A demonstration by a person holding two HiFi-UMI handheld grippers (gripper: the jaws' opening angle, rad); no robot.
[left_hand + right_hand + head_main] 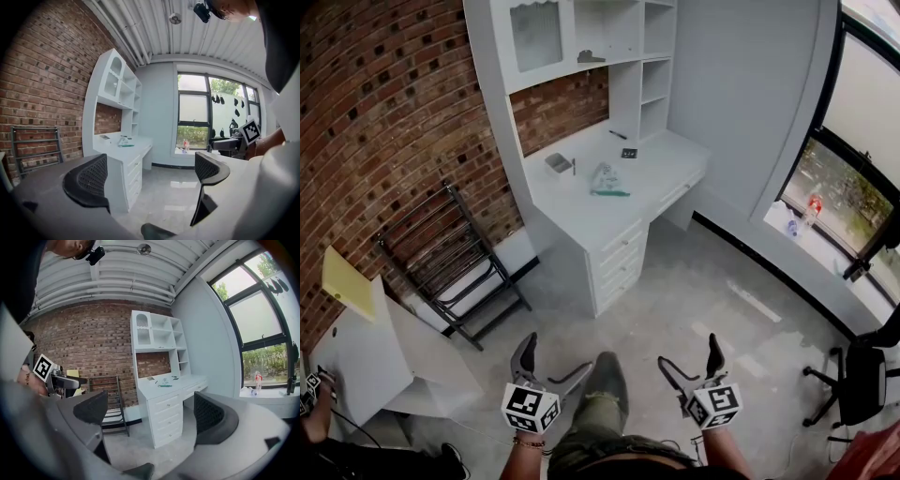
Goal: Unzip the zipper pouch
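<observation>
— Where is the pouch?
— The clear plastic zipper pouch (606, 180), with a green strip along its near edge, lies flat on the white desk with drawers and an upper shelf unit (581, 216). That desk stands at the far side of the room, against the red brick wall (384, 103). Nothing touches the pouch, and I cannot tell from here whether its zip is closed

— What else is on the desk?
— A small dark square item (628, 153) lies just beyond the pouch, and a grey flat piece (558, 161) lies to its left. Both are too small to make out

— And the grippers?
— Both are low and near, well apart from the desk, over the pale grey floor (712, 291). The left gripper (553, 364) has its jaws spread wide, with only floor and the desk's drawers between them. The right gripper (689, 361) is released too, its jaws apart with nothing between them. A leg in olive trousers (602, 394) shows between the two

— Anything round about?
— A black metal rack (450, 253) leans on the brick wall left of the desk, a black office chair (862, 380) stands at the right, and a big dark-framed window (853, 178) fills the right wall
</observation>
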